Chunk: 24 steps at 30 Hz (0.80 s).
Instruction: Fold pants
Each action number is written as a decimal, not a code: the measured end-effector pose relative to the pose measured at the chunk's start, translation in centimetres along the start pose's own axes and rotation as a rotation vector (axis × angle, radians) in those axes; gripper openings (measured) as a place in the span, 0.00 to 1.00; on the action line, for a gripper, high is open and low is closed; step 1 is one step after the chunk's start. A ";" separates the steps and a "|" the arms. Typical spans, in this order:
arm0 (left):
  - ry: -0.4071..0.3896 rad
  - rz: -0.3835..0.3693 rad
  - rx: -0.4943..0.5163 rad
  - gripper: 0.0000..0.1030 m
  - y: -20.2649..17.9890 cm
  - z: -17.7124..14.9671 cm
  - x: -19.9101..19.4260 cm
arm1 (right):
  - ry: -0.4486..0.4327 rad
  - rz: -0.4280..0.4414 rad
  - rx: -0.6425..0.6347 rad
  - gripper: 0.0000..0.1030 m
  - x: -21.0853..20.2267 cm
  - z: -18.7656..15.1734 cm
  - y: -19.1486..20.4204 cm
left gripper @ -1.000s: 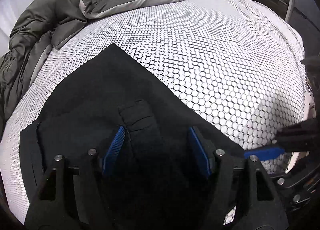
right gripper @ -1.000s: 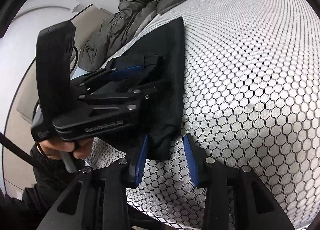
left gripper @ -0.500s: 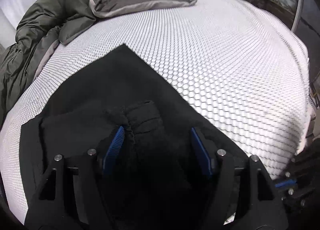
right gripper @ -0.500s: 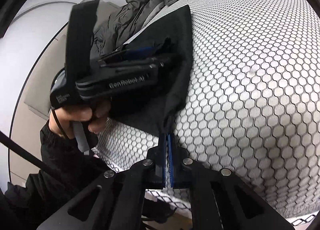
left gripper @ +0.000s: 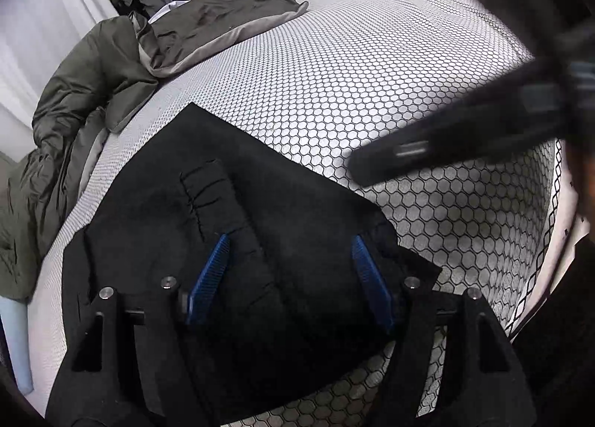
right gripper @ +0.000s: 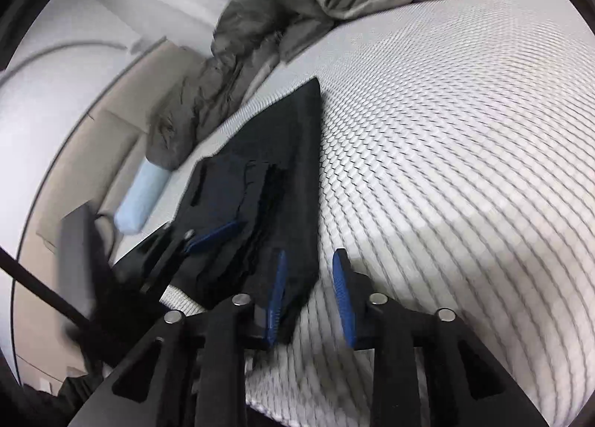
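Left wrist view: my left gripper [left gripper: 290, 278] hangs over the black pants [left gripper: 230, 233], which lie folded flat on the near left part of the bed.
Left jaws: spread wide, blue pads [left gripper: 208, 278] apart, dark cloth showing between them. I cannot tell whether the fingertips touch the fabric; they pinch nothing.
Pants: a flat dark shape with one corner pointing away toward the far side of the bed; a gathered, pleated strip runs along the top layer just beyond my left pad.
Bed cover: white with a black honeycomb print [left gripper: 372, 74], bare to the right of the pants.
Duvet: an olive-grey duvet [left gripper: 93, 100] is bunched along the left edge and across the far end of the bed.
Right wrist view: my right gripper [right gripper: 310, 293] sits at the near corner of the pants [right gripper: 275, 174], at the bed's front edge.
Right jaws: opening, a modest gap between the blue pads. The left pad lies over the edge of the cloth, the right pad over the honeycomb cover; nothing is pinched.
Other tool: my left gripper [right gripper: 208, 237] shows blurred to the left in this view, over the pants.
Beside the bed: a pale blue cushion [right gripper: 139, 196] lies just beyond the left edge of the mattress, below the duvet.
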<state>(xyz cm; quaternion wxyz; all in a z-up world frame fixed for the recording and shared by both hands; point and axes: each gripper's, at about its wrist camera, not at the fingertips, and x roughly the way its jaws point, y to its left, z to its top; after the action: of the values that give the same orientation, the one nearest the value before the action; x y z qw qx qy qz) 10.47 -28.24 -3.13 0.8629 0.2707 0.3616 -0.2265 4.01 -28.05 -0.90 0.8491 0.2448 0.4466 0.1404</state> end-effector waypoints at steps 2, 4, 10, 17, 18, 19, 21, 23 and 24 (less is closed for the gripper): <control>0.001 0.013 0.012 0.64 -0.3 -0.2 0.1 | 0.029 -0.012 -0.031 0.26 2.2 1.9 0.3; 0.000 0.023 0.024 0.64 -0.5 -0.4 0.5 | 0.060 -0.032 -0.032 0.23 4.9 3.9 0.1; -0.003 0.015 0.025 0.62 -0.3 -0.6 0.8 | 0.092 -0.006 -0.018 0.16 10.9 10.7 -1.0; -0.022 -0.016 0.022 0.62 0.4 -1.0 0.8 | 0.051 -0.135 -0.104 0.15 15.7 18.3 -0.5; -0.029 -0.022 0.020 0.62 0.6 -1.0 0.7 | 0.036 -0.166 -0.127 0.15 16.5 19.2 0.1; -0.039 -0.030 0.018 0.63 0.8 -1.1 0.5 | 0.029 -0.187 -0.144 0.15 16.7 19.6 0.4; -0.071 -0.066 -0.007 0.63 1.7 -1.3 -0.4 | 0.025 -0.193 -0.133 0.17 15.5 19.7 0.9; -0.109 -0.129 -0.055 0.64 3.0 -1.5 -2.1 | -0.027 -0.151 -0.126 0.29 12.4 18.8 1.2; -0.149 -0.171 -0.092 0.66 4.1 -1.9 -3.8 | -0.062 -0.114 -0.127 0.35 9.8 17.5 1.6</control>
<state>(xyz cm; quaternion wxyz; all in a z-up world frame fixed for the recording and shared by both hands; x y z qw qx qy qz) 9.54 -23.27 -0.20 0.8764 0.1816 0.3283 -0.3018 23.92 -27.31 1.61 0.8829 0.1690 0.4235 0.1121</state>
